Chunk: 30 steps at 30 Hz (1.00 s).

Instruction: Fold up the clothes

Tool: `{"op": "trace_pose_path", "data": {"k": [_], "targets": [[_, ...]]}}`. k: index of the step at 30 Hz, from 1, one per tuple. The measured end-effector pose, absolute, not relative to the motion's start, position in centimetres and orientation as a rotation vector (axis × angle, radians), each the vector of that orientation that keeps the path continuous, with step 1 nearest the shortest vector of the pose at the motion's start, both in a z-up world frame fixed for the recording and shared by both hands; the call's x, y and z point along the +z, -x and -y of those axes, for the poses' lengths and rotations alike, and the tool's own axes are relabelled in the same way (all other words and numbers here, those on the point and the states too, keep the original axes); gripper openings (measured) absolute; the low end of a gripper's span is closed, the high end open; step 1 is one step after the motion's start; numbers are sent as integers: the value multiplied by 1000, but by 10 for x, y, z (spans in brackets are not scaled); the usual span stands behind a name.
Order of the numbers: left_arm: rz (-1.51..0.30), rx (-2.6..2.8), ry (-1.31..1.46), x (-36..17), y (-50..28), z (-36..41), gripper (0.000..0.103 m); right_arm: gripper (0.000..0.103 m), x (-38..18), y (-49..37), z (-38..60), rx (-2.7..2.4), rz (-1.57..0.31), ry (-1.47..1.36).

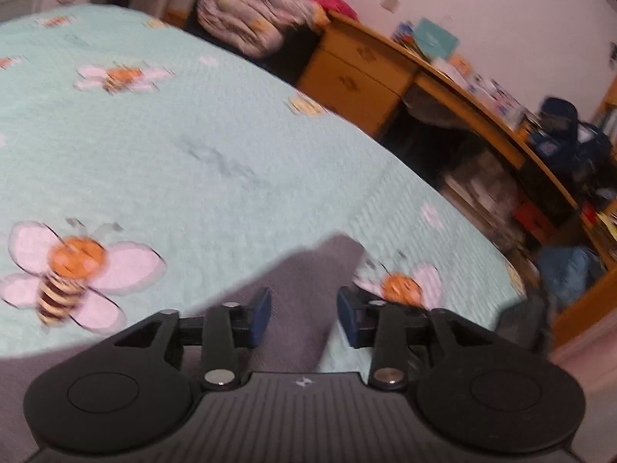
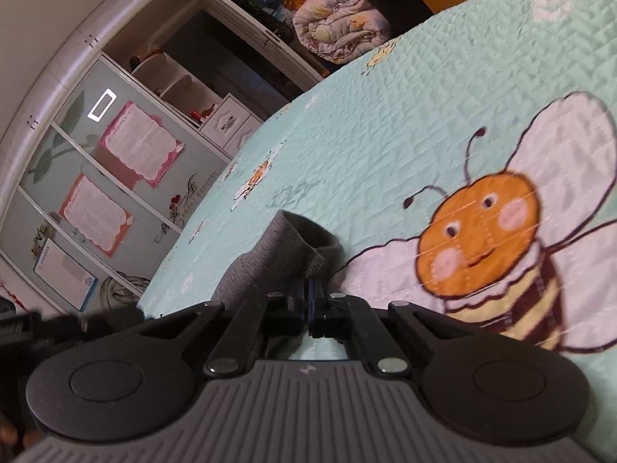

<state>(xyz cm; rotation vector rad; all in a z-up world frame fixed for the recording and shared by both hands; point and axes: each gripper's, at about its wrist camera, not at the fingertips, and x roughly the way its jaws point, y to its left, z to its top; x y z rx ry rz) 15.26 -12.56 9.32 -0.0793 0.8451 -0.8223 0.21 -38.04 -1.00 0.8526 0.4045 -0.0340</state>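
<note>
On the bed, over a mint quilt printed with cartoon bees: a grey garment, lying flat along the near edge and running up in a point between the left gripper's fingers. Fingers apart, blue pads clear of the cloth on both sides, gripping nothing. Blurred view from the left wrist, so fabric detail hard to read. From the right wrist: right gripper with fingers pressed together, clamped on the edge of the same grey garment, a ribbed knit band standing up just beyond the fingertips and curling over into a dark opening. Large bee print just right of that bunched cloth, smaller bee further up the quilt. Beyond the far edge of the bed, a rolled floral duvet with something pink behind it. To the right of that, a wooden worktop with drawers, cluttered with books and boxes, a dark blue bag on it. Along the left side of the right wrist view, a white wardrobe with papers stuck on its panels and open shelves.
</note>
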Motion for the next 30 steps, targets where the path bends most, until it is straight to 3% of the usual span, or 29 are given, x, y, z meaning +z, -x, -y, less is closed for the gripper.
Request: {"op": "trace_pose_path", "data": {"k": [15, 17, 18, 19, 20, 24, 30], "targets": [[-971, -842, -177, 48, -197, 184, 58, 0, -28, 5, 400, -2, -452, -921], [-976, -852, -175, 43, -197, 184, 55, 0, -27, 4, 400, -2, -451, -934], [-977, -861, -181, 41, -196, 185, 48, 0, -27, 3, 400, -2, -453, -935], [-964, -868, -210, 42, -193, 187, 19, 0, -27, 3, 400, -2, -454, -935], [-947, -875, -244, 43, -190, 190, 1, 0, -27, 2, 400, -3, -457, -934], [-806, -793, -295, 63, -196, 190, 2, 0, -25, 0, 399, -8, -468, -927], [-834, -733, -364, 46, -218, 197, 2, 0, -27, -3, 399, -9, -474, -929]]}}
